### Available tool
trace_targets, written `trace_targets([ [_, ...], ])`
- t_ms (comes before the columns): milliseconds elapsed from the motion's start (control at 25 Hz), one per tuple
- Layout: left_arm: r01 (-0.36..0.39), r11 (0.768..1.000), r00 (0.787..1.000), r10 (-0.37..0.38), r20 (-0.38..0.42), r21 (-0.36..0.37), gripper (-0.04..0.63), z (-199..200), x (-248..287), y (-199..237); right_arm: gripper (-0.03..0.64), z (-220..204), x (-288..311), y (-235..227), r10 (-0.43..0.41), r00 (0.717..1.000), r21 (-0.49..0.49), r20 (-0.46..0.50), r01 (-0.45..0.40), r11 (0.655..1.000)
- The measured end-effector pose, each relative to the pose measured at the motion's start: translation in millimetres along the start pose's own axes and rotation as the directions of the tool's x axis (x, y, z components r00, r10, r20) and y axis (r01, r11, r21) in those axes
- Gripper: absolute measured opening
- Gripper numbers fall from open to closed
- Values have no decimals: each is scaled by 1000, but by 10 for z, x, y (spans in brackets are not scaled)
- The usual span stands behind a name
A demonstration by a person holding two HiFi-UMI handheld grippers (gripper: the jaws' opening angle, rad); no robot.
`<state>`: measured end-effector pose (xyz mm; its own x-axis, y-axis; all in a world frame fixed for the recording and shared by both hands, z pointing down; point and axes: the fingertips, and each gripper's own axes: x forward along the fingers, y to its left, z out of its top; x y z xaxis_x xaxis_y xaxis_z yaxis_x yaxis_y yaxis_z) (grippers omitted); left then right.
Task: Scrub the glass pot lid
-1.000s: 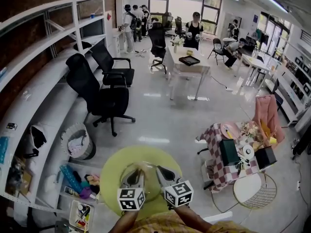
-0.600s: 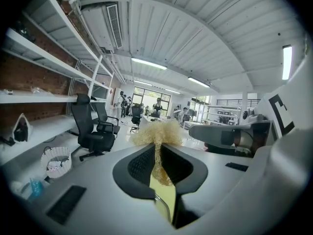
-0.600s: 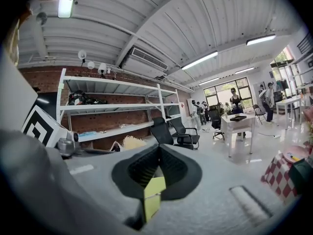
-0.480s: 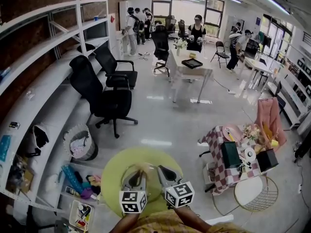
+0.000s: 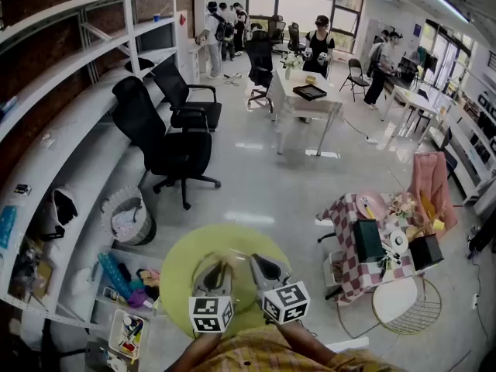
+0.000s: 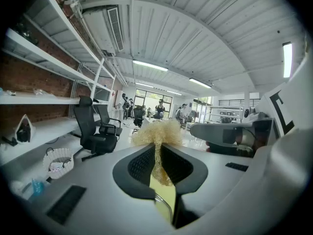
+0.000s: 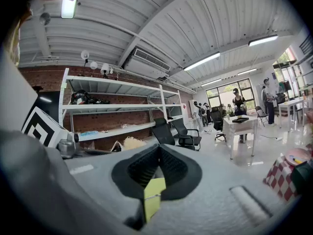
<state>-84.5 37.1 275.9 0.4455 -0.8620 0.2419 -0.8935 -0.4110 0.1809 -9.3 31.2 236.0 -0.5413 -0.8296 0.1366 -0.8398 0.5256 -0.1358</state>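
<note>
While it is lying flat on the round yellow-green table (image 5: 180, 263) right below the person, the glass pot lid (image 5: 238, 289) is letting that colour show straight through its glass. Its metal rim is edging into the bottom of both gripper views.

The right gripper (image 5: 256, 263) is reaching in at the lid's right side with its jaws pressed together. In the right gripper view a strip of rim and glass is sitting in the cleft just below them. It is most likely pinching the lid's edge to steady it, though the exact contact is hard to read.

The left gripper (image 5: 219, 268) is clenching a straw-coloured scrubber (image 6: 157, 132). The frayed tuft is sticking out past the fingertips and the lower strands are hanging toward the glass, which is leaving the working end free to rub. Whether the scrubber is touching the glass, I cannot tell. Both tools are pointing away from the person, just beside each other over the lid.

Further out, black office chairs (image 5: 172, 149) are standing by the white shelving (image 5: 74, 122) along the brick wall. A basket (image 5: 128, 222) is sitting on the floor near the table, a cluttered checkered-cloth table (image 5: 349, 231) is standing to the right, and people are gathering at the far end of the room.
</note>
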Motion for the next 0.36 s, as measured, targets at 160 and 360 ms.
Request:
trace_targets([
  [160,-10,1000,1000,10,11,7,38,17,-3,10,-3,16,17,-12,1,1000,-6,9,-1,1000],
  [360,-12,1000,1000,12,22,0,38,46,30,15,-3,20,55,-38,6,1000,-18,8,-6,1000],
])
